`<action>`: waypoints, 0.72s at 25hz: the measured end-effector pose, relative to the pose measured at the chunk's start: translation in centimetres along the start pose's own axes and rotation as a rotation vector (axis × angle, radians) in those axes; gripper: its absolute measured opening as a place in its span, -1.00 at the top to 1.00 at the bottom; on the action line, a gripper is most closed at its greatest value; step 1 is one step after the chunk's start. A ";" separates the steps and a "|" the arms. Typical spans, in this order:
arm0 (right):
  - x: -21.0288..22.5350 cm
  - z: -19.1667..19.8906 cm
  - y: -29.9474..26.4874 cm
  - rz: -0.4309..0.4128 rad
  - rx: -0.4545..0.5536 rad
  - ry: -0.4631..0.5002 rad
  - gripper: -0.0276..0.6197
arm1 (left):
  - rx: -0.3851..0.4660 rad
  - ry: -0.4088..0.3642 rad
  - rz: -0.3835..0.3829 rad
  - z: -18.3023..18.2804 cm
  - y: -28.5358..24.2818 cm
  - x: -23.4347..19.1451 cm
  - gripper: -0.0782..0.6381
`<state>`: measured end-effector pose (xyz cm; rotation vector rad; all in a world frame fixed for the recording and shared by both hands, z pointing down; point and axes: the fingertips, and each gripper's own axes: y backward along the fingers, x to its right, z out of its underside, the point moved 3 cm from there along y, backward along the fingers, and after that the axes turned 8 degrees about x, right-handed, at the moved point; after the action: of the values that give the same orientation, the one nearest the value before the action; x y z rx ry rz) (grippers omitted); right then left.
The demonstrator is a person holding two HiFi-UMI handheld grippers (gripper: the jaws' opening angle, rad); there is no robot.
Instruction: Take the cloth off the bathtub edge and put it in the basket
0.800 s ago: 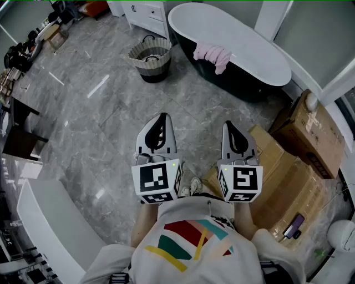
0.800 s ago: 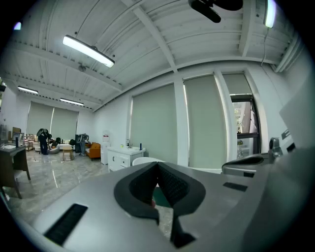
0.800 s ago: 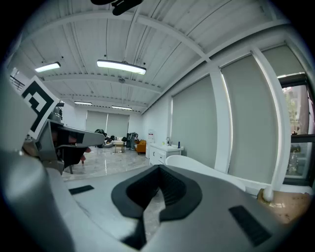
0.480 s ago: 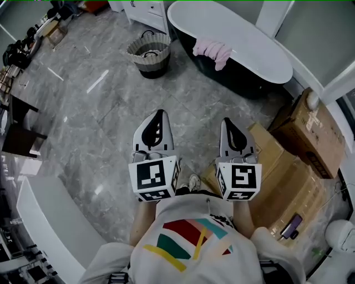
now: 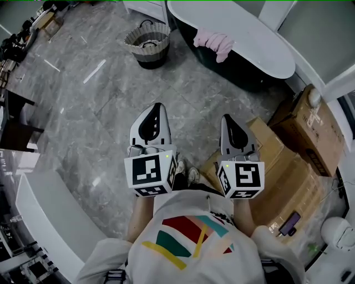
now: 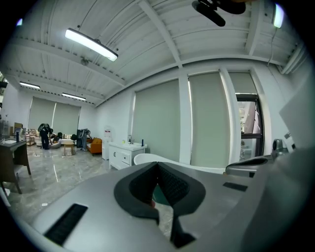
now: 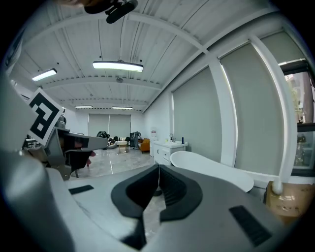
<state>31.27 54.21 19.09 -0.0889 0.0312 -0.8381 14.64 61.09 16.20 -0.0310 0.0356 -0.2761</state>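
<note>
A pink cloth (image 5: 214, 43) hangs over the near edge of the white bathtub (image 5: 260, 47) at the top of the head view. A striped woven basket (image 5: 147, 43) stands on the floor to the tub's left. My left gripper (image 5: 157, 105) and right gripper (image 5: 227, 117) are held side by side in front of me, well short of the tub. Both are shut with nothing between their jaws. In the left gripper view the bathtub (image 6: 147, 158) shows just above the closed left gripper (image 6: 157, 165). In the right gripper view the bathtub (image 7: 211, 170) lies ahead to the right of the closed right gripper (image 7: 158, 168).
Flattened cardboard boxes (image 5: 288, 161) lie on the floor at my right, with a phone (image 5: 290, 223) on them. A white cabinet (image 5: 145, 8) stands behind the basket. A dark chair (image 5: 14, 119) and a white bench (image 5: 47, 213) are on the left. The floor is grey marble tile.
Both grippers have dropped slightly lower in the head view and stayed shut. The tub, cloth and basket have slid toward the top of the picture.
</note>
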 end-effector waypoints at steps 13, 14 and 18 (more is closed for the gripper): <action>-2.3 -2.3 -4.6 0.049 0.089 0.027 0.88 | 0.105 0.006 0.034 -2.3 -3.4 -5.6 0.73; -2.4 -2.3 -4.8 0.054 0.088 0.024 0.88 | 0.105 0.008 0.037 -2.3 -3.6 -5.9 0.73; -2.7 -1.8 -5.5 0.066 0.072 0.024 0.88 | 0.106 0.029 0.041 -2.0 -4.3 -7.1 0.73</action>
<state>25.23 52.46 17.77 -0.0097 0.0264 -0.7738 6.56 58.85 14.55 0.0789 0.0502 -0.2367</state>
